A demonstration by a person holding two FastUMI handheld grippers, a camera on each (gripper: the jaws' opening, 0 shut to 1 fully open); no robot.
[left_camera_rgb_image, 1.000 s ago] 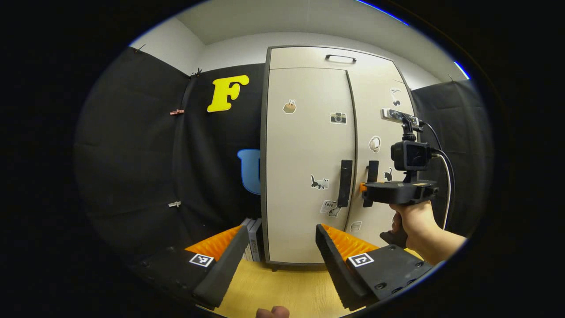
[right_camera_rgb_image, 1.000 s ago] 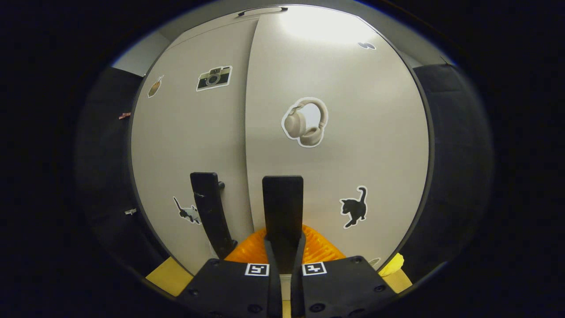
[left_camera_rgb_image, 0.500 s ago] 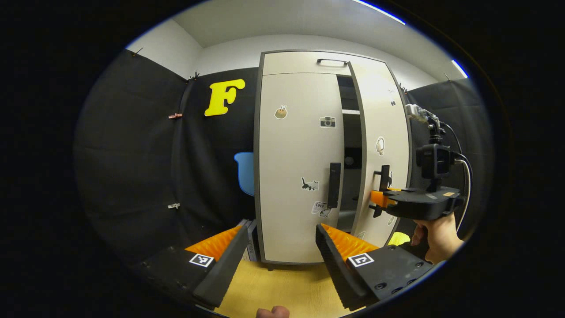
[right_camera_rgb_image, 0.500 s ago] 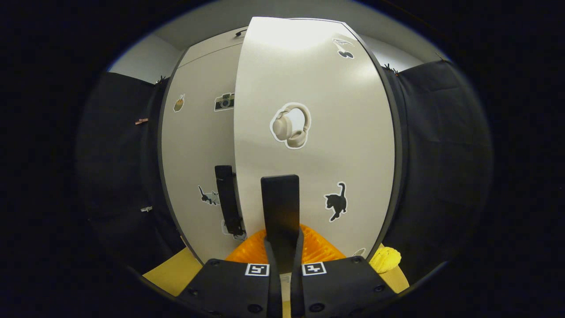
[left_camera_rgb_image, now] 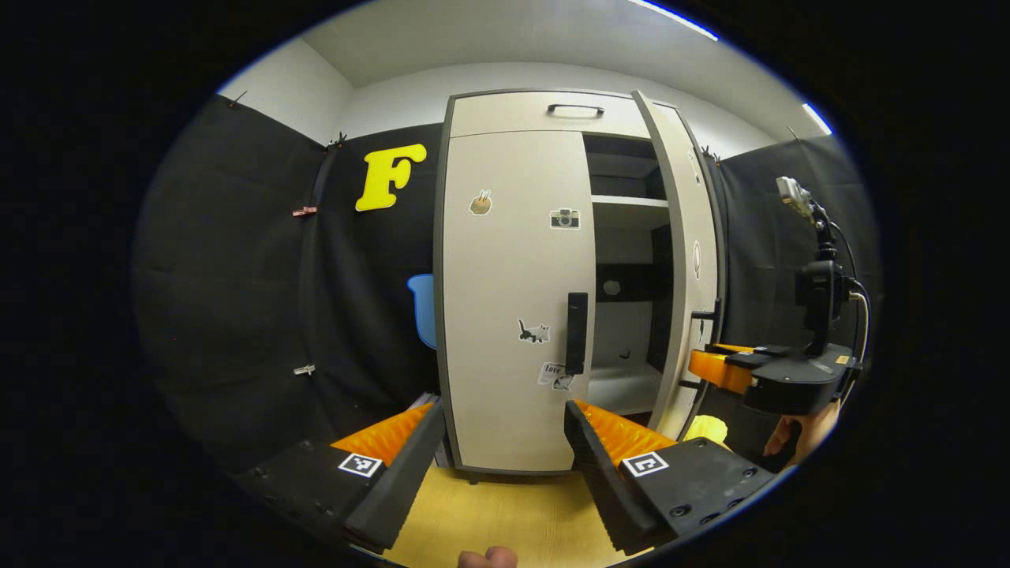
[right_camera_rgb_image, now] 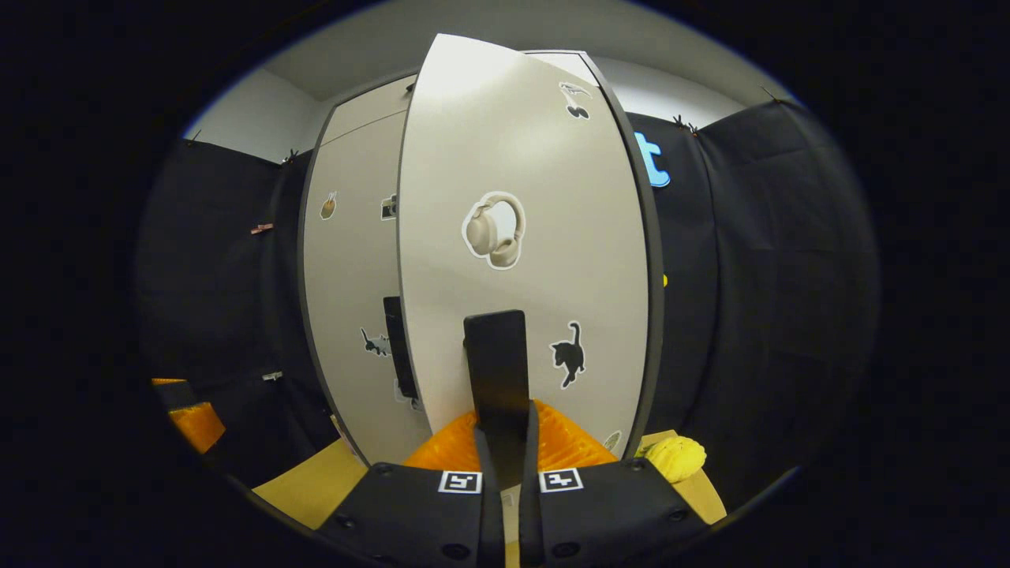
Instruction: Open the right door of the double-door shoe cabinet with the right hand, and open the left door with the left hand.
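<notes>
Two doors front the shoe cabinet, which stands upright on a yellow wooden floor against the booth's black cloth wall. Its right door is swung well out from the cabinet body, and in the left gripper view it shows nearly edge-on, baring the inside with a pale shelf high up and a lower ledge beneath. On that door's black handle the right gripper is closed, both fingers pressed against the bar from either side; in the left gripper view this gripper sits at the door's edge with a hand under its body. A headphone sticker and a black cat sticker sit on the open door's face. The left door lies flush with the cabinet, its own black handle untouched near the inner edge, with a camera sticker above it and a cat sticker just beside it. The left gripper hangs apart from the cabinet, low in front of the left door, fingers spread wide with nothing between them. A yellow knobbly object rests on the floor near the foot of the open door, on its outer side
</notes>
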